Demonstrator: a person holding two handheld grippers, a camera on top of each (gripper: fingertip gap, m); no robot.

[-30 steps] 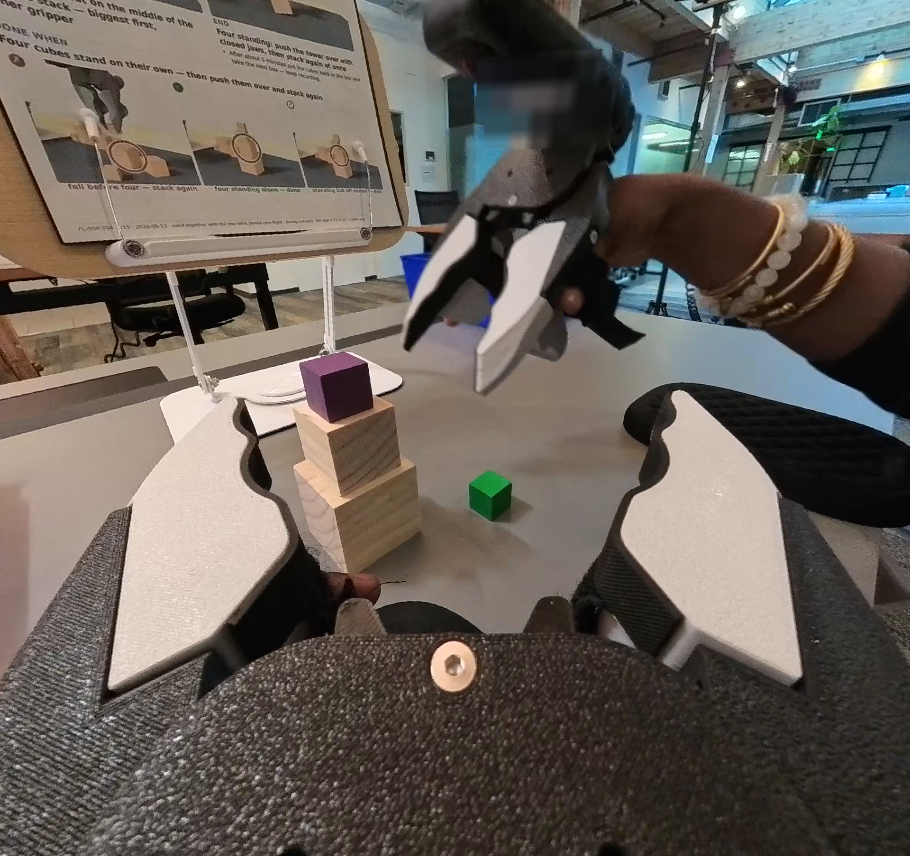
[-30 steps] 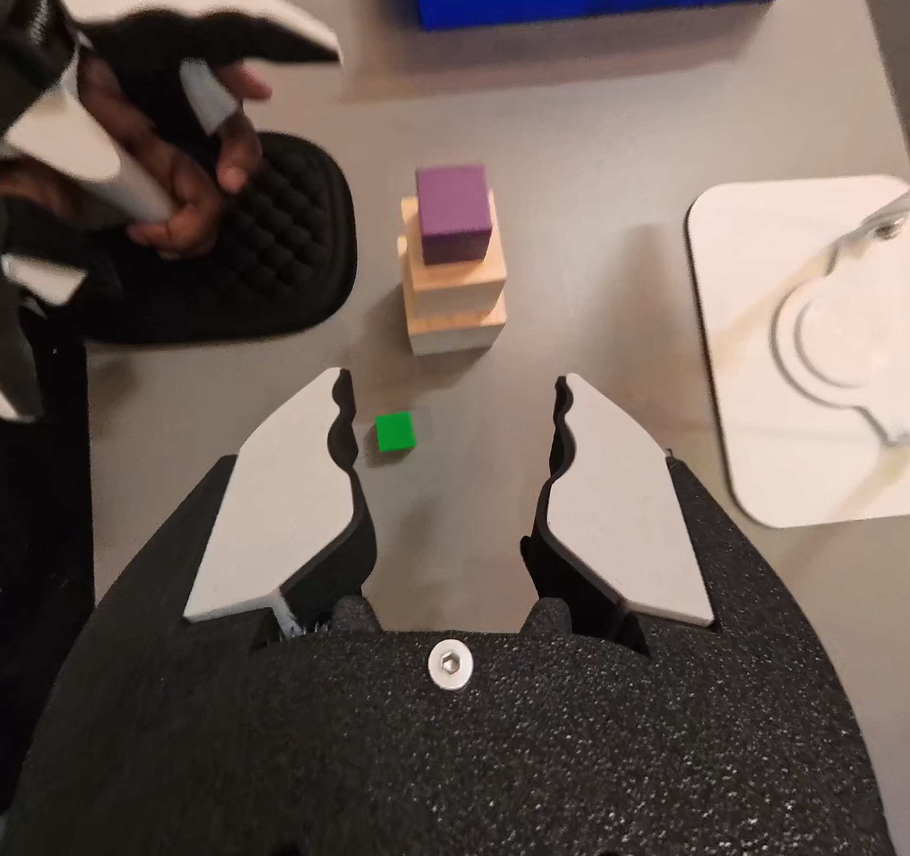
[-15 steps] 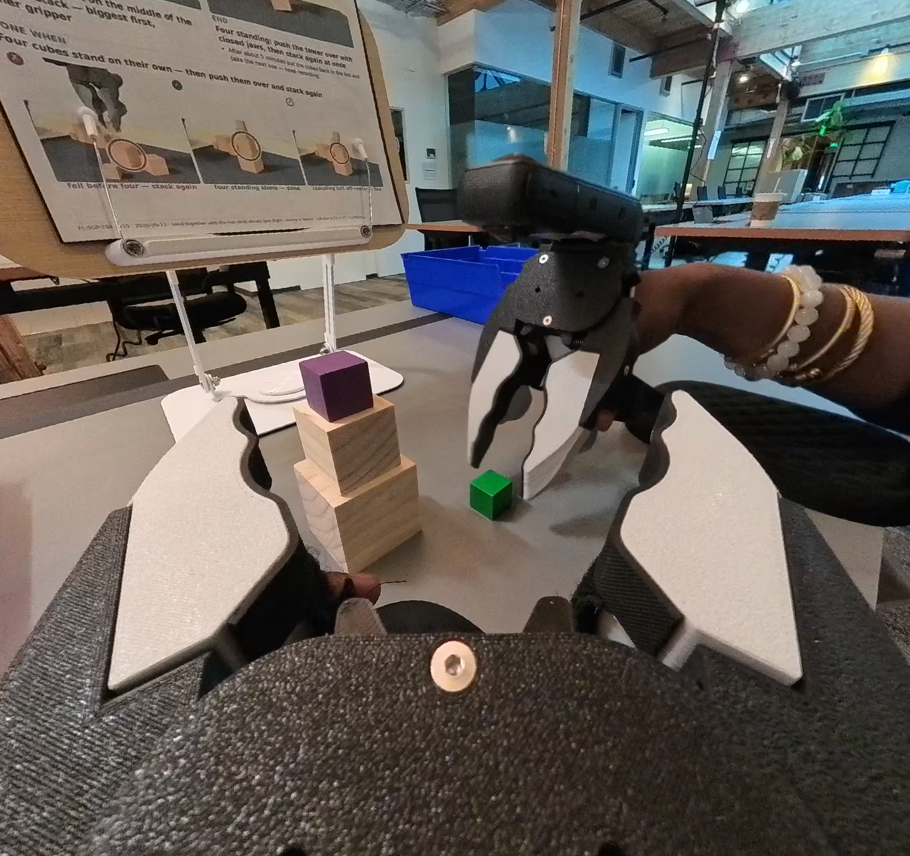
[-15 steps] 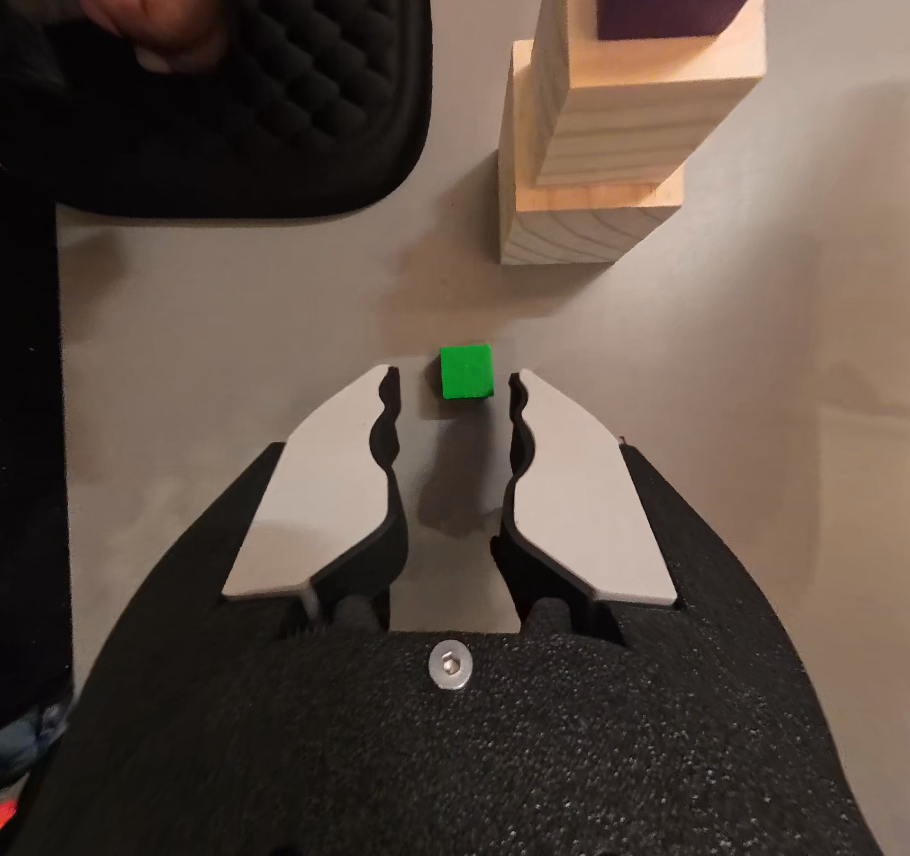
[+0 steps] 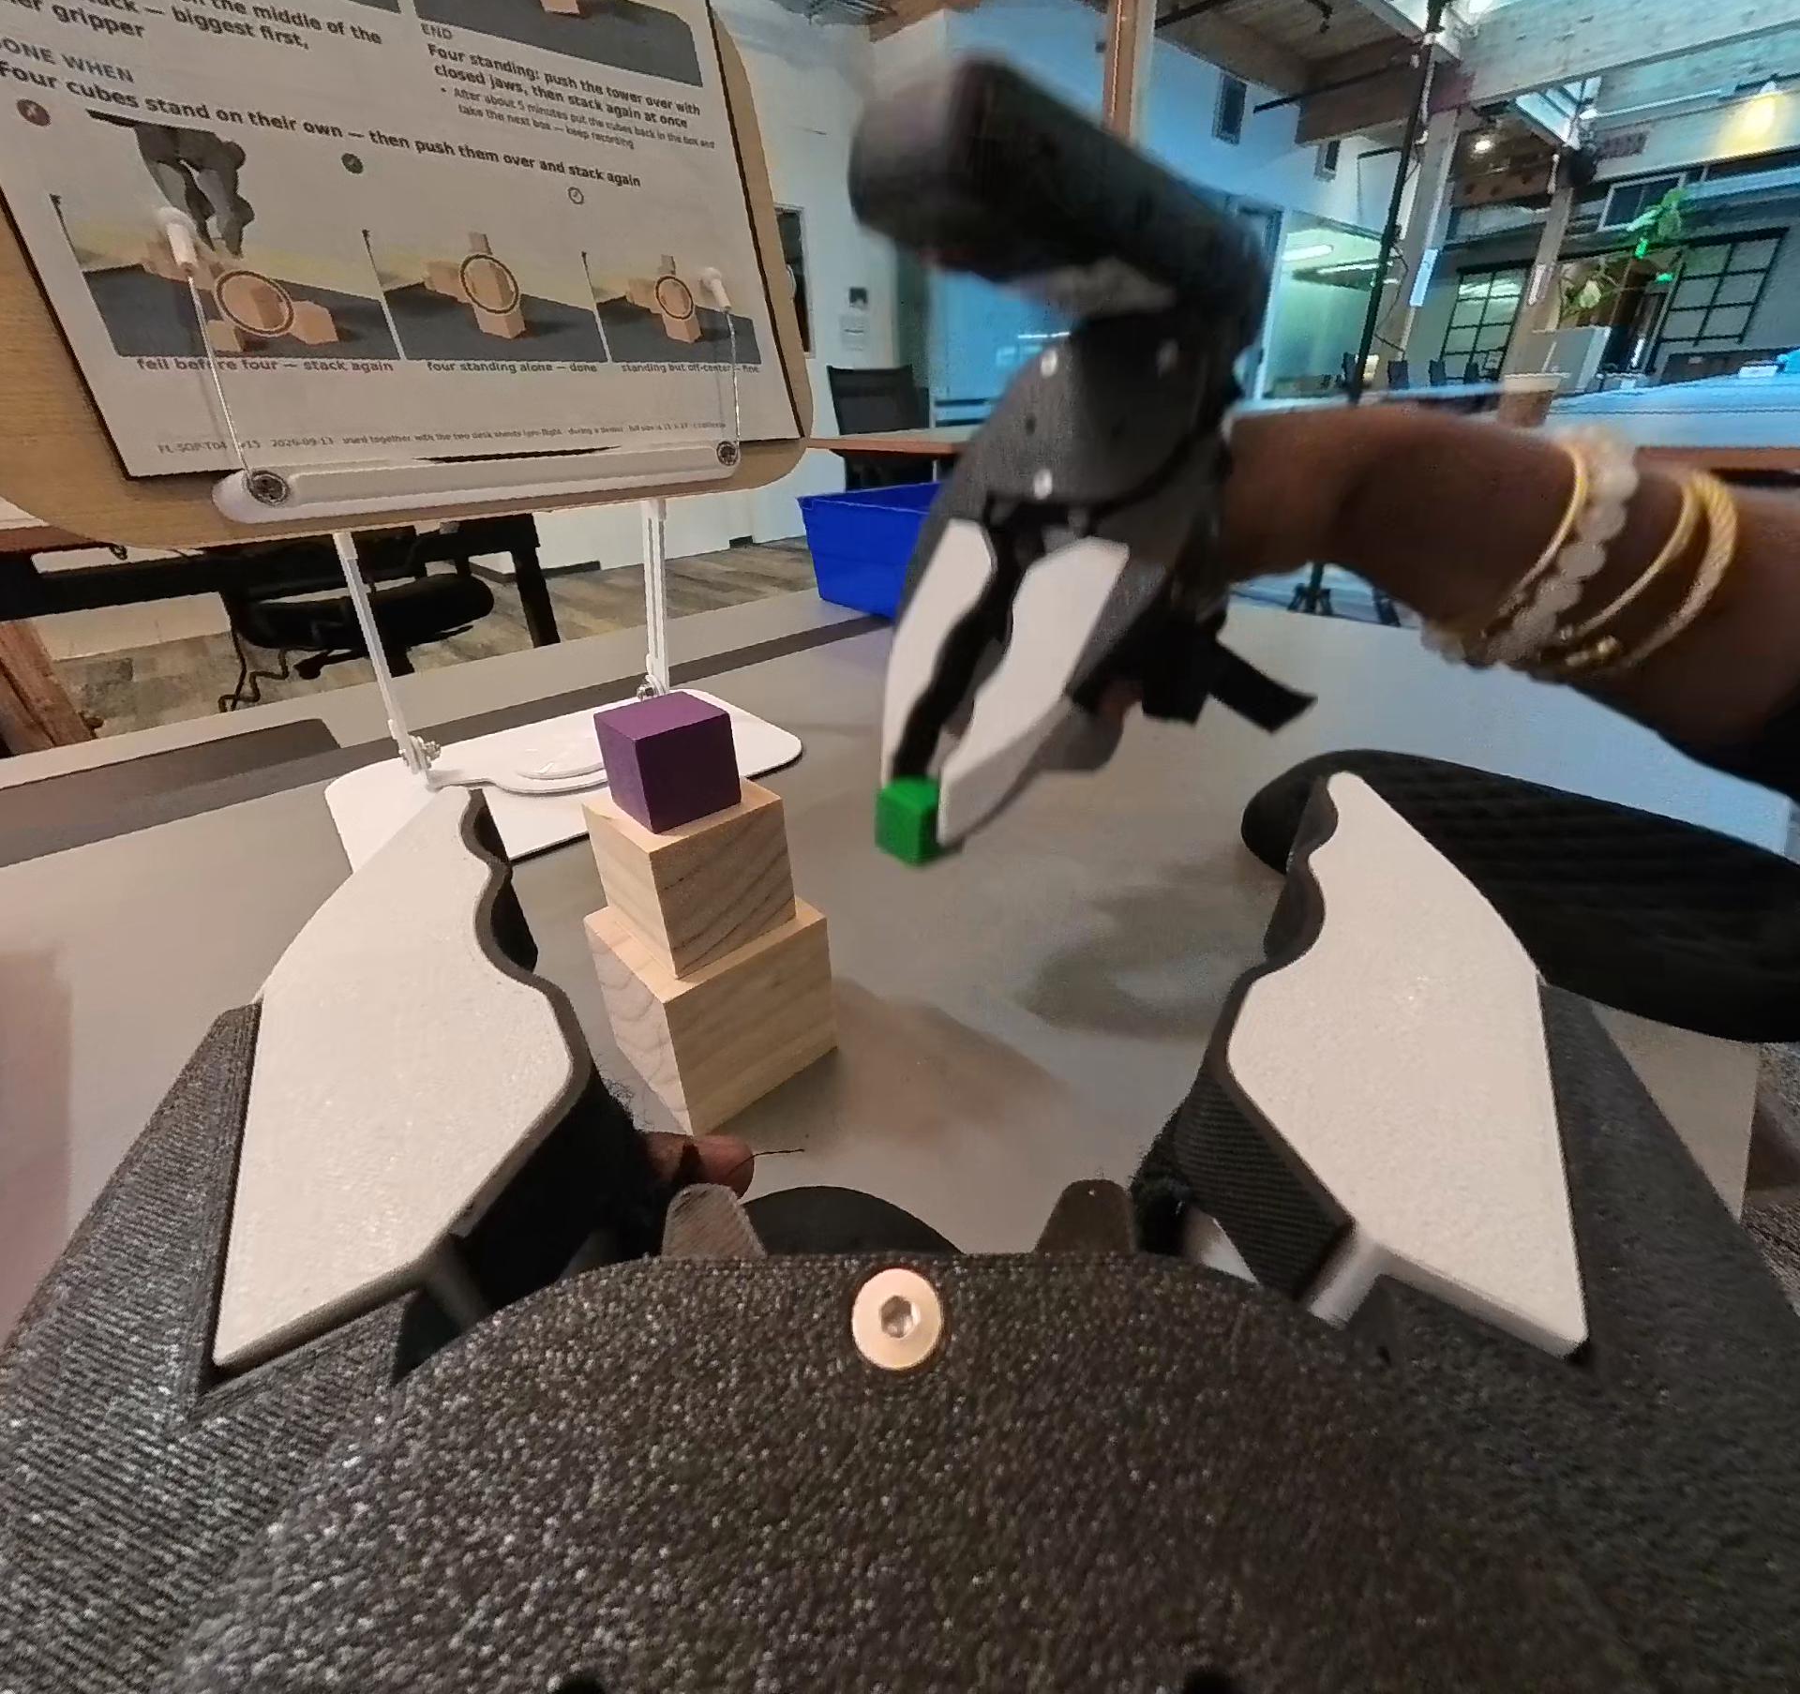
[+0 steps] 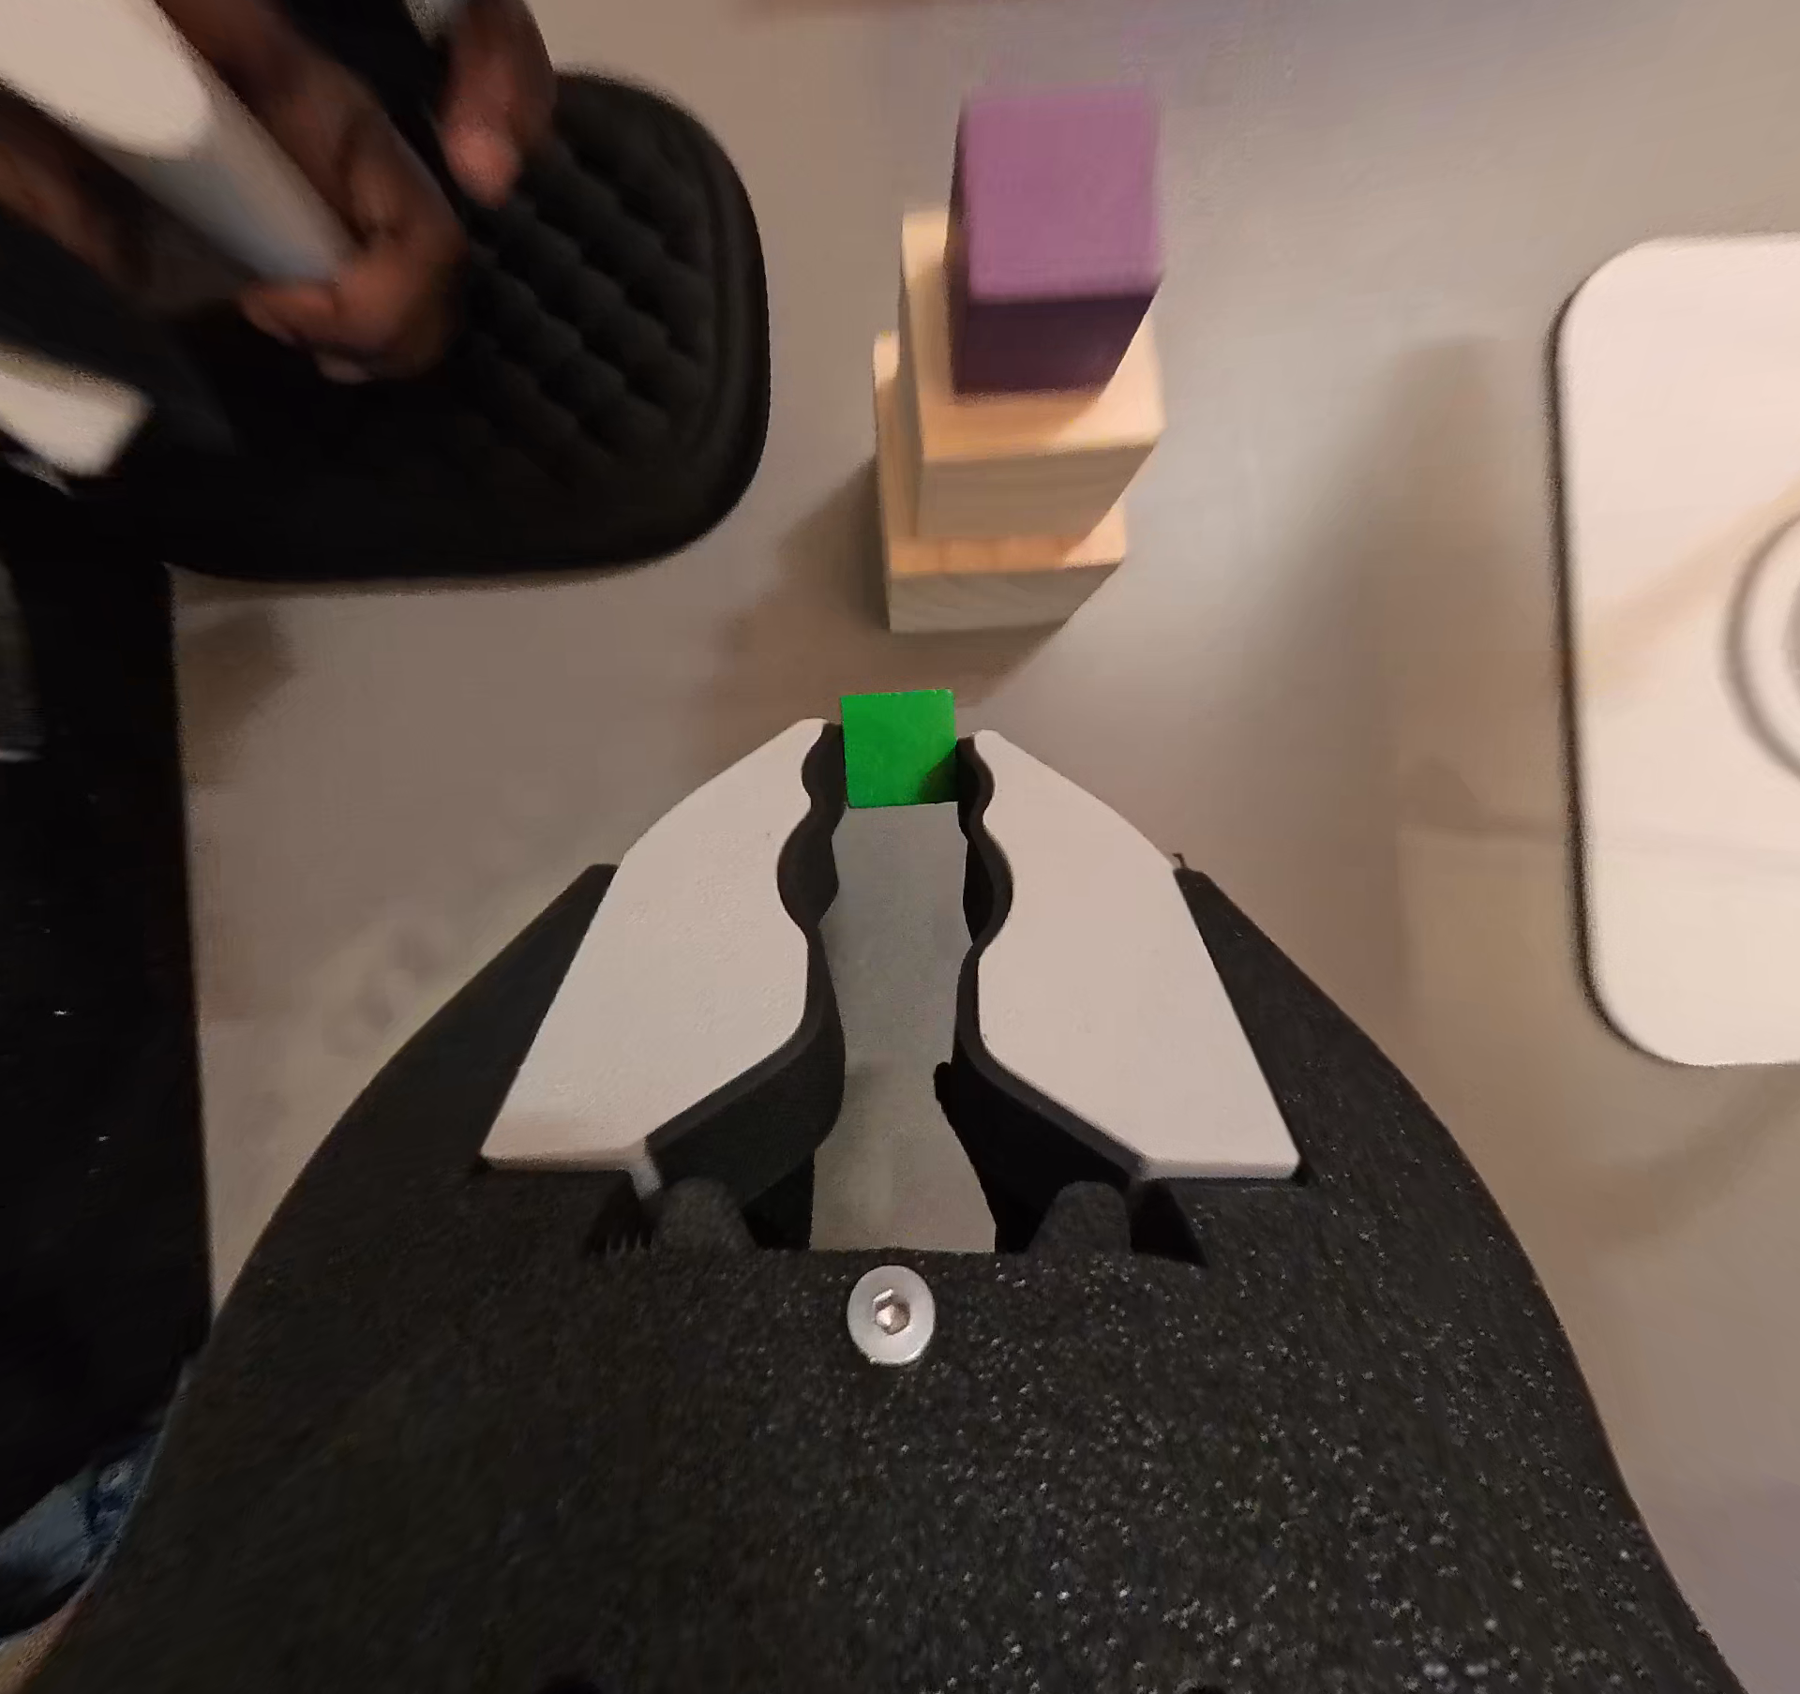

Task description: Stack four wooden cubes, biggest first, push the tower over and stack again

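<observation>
Four cubes show: two plain wooden ones stacked with a purple cube on top, and one small bright green cube. The right claw is clamped on the green cube at its fingertips, lifted off the grey table, the stack just ahead. The left claw stands wide apart and bare, the stack just inside its left finger.

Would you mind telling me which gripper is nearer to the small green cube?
The right gripper: it is closed on the green cube, held above the table. The left gripper stays open, behind the block tower.
</observation>
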